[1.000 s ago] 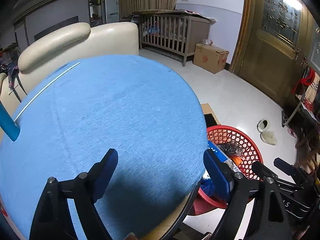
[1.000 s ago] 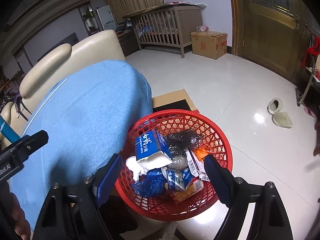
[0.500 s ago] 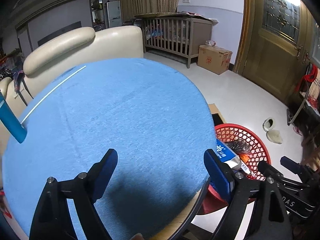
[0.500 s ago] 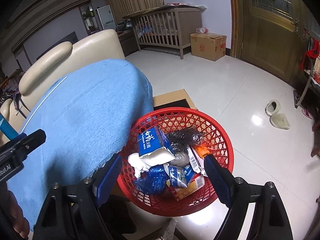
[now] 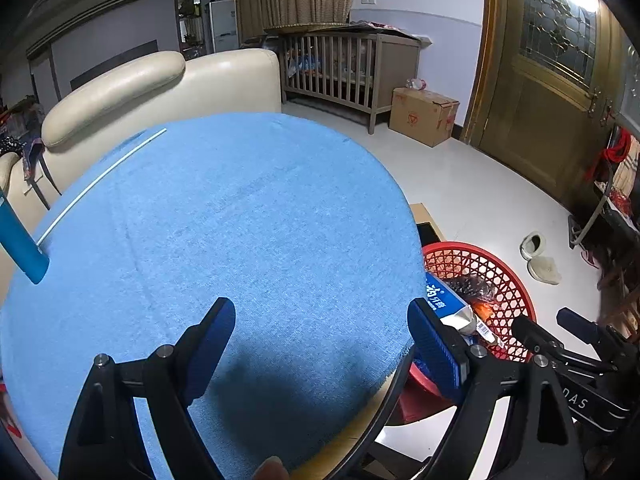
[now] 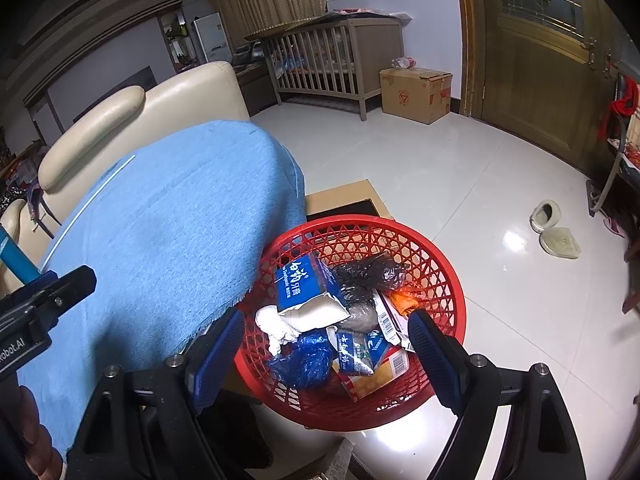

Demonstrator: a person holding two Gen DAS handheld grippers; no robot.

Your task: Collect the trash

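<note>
we hold the left gripper point(image 5: 320, 336) low in its frame over the blue tablecloth point(image 5: 240, 220), jaws spread with nothing between them. no scrap shows on the cloth; only a white stick point(image 5: 100, 184) lies at its upper left edge. the right gripper point(image 6: 326, 344), also spread and empty, hangs over the red basket point(image 6: 444, 276), which sits on the floor just beside the table so trash can drop straight in. the blue box point(image 6: 304, 284), black bag point(image 6: 368, 272) and wrappers lie inside, centre of frame, between the pads' lines.
</note>
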